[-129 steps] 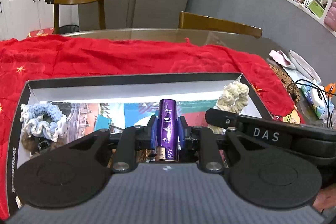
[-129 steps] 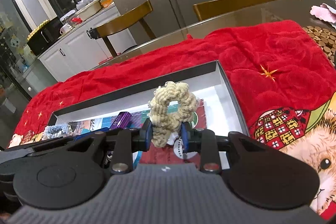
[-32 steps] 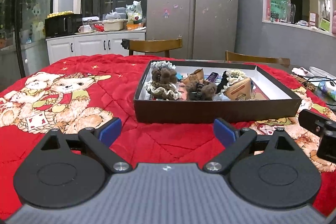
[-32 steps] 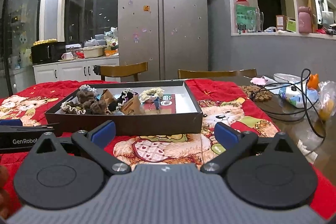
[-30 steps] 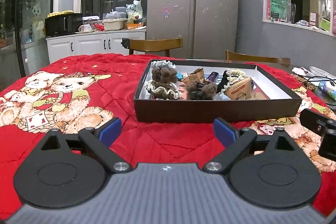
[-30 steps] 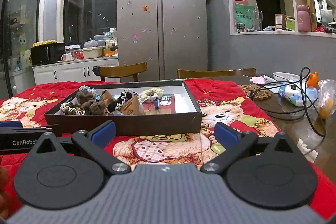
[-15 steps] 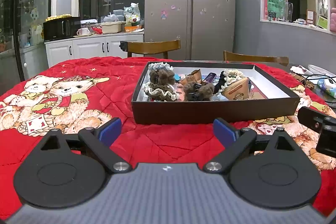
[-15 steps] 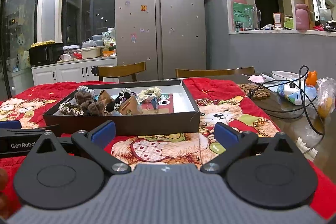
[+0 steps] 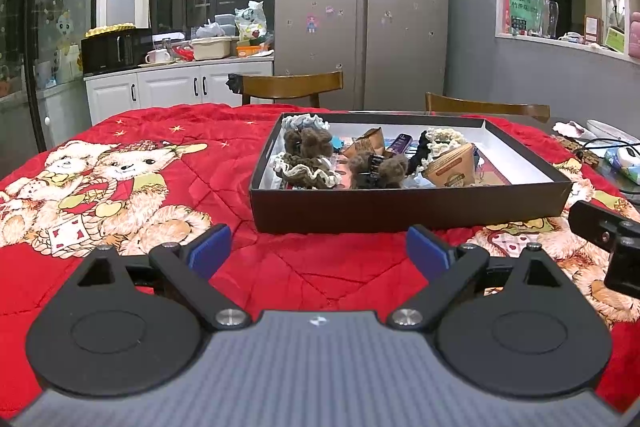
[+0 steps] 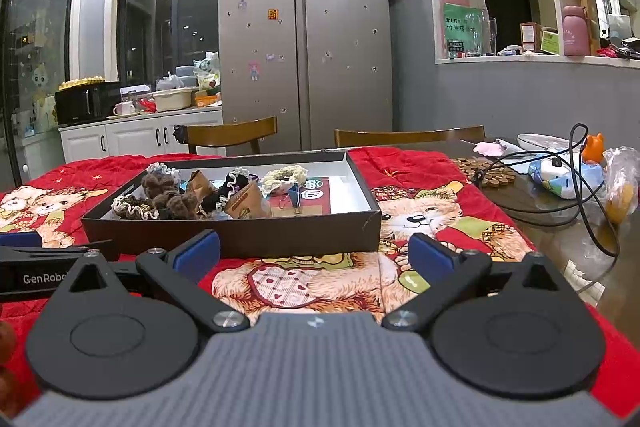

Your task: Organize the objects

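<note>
The left gripper hangs low over the red bear-print blanket, its blue pads spread wide with nothing between them; it sits back from the box, probably because its load is already put away. Ahead of it the dark shallow box holds the gathered things, clustered toward its left half: a pale blue scrunchie in the far corner, a brown fuzzy hair clip, a brown-and-cream scrunchie, a purple tube lying flat, a cream scrunchie and a kraft paper packet propped on its edge. The right half of the box floor is mostly bare. The right gripper is likewise spread and empty, near the box's front wall. With nothing loose showing on the blanket, the sorting looks about finished.
</note>
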